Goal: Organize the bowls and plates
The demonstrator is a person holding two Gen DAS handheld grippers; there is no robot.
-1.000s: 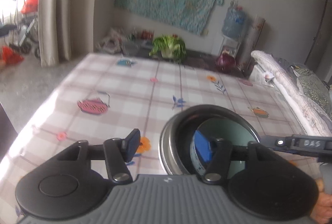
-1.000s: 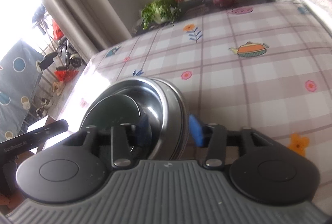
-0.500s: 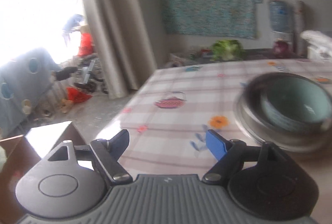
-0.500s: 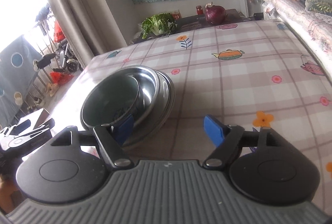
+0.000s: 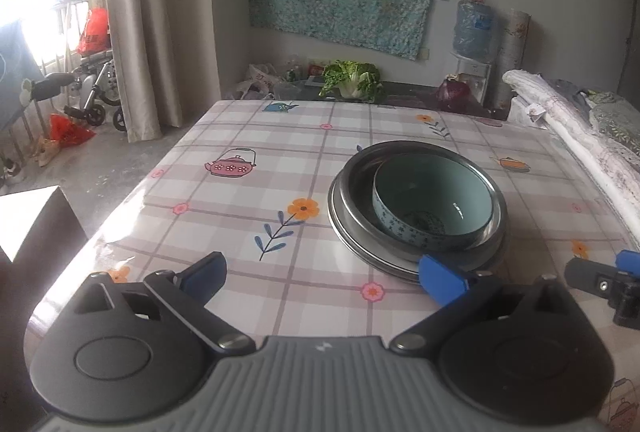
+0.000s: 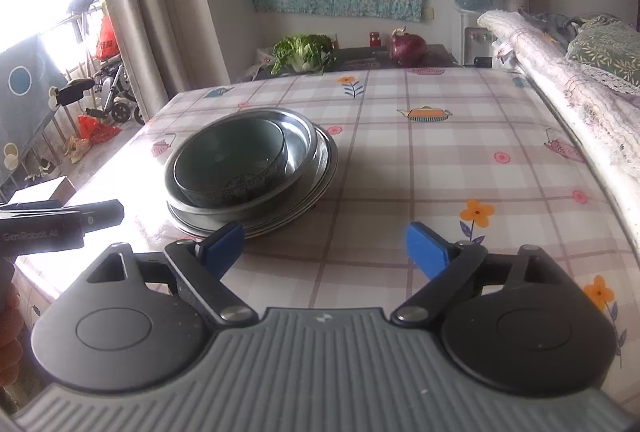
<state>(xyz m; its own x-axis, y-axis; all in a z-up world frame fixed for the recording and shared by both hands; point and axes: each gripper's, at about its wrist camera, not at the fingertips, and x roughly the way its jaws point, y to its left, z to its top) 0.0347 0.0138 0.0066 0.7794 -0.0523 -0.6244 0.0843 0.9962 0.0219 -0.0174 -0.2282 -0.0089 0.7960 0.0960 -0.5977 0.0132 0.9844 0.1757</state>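
Observation:
A teal ceramic bowl sits inside a steel bowl, which rests on a steel plate on the checked tablecloth. My left gripper hangs just in front of the stack's near left side, its jaws opening with nothing between them. The same stack, teal bowl in steel bowl on the plate, lies ahead and left of my right gripper. Its jaws are opening too, over bare cloth. Each gripper shows at the edge of the other's view: the right one, the left one.
A cabbage and a red onion lie on a low dark surface beyond the table's far edge. Rolled bedding runs along the right side. A curtain and a wheeled frame stand left, past the table's edge.
Both grippers straddled the stack's rim a second ago. They have since drawn back off it towards the near edge, with their jaws spread wider. The stack stays on the table.

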